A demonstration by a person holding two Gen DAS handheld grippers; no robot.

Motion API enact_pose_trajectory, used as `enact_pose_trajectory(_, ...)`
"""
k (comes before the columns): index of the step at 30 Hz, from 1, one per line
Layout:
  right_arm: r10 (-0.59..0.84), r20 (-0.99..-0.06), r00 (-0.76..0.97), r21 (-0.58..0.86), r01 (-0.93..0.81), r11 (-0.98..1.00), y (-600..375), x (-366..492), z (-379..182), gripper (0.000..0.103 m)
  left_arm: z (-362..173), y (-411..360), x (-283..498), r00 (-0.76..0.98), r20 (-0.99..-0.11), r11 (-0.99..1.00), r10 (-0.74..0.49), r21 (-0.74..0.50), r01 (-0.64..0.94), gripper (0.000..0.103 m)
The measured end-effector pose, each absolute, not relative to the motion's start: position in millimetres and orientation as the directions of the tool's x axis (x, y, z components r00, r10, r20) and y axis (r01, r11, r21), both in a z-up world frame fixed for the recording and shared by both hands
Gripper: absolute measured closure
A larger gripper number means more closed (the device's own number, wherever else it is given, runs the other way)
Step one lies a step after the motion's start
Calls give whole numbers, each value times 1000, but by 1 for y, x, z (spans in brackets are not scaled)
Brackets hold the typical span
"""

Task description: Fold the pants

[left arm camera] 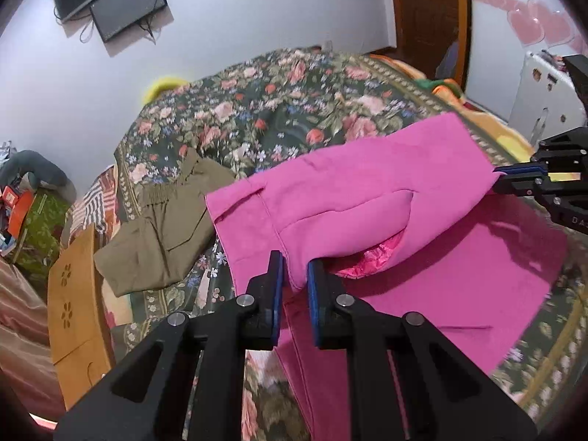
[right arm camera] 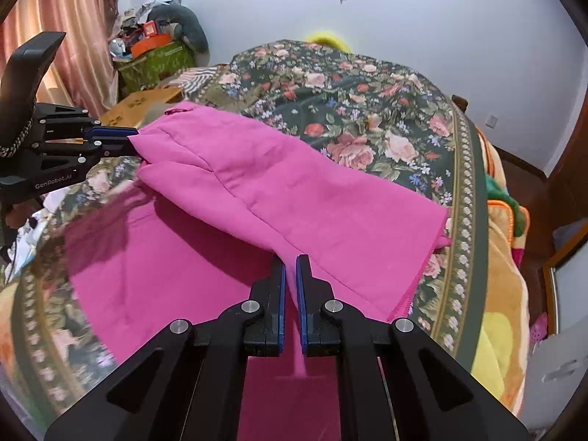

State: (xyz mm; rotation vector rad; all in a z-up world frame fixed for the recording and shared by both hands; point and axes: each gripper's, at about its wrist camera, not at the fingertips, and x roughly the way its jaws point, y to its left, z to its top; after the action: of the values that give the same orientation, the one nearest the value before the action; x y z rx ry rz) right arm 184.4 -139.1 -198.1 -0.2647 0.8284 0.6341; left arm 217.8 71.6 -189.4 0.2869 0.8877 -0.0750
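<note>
My left hand-held gripper (left arm camera: 295, 275) and my right hand-held gripper (right arm camera: 290, 275) are each clamped on a fold of the pink pants (left arm camera: 367, 191), whose raised part spans between them above the part lying flat on the floral bed (left arm camera: 279, 110) (olive trousers (left arm camera: 165, 220) lie just beside).

Magenta pants (left arm camera: 367, 183), upper layer lifted, half-folded over flat lower layer
</note>
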Motion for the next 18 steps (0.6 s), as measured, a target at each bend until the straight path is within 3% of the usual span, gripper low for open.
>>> enact_pose_trajectory(9,438,-735,518,18,-631,776,-145,146,-176,98,-170,69,171,627,-779,967,8,165,193,91)
enact_pose_trajectory(18,421,-767,483,11,-648,762,-145,124,-190,98,-195,62,138,556,-830,973,-29,104,207,91)
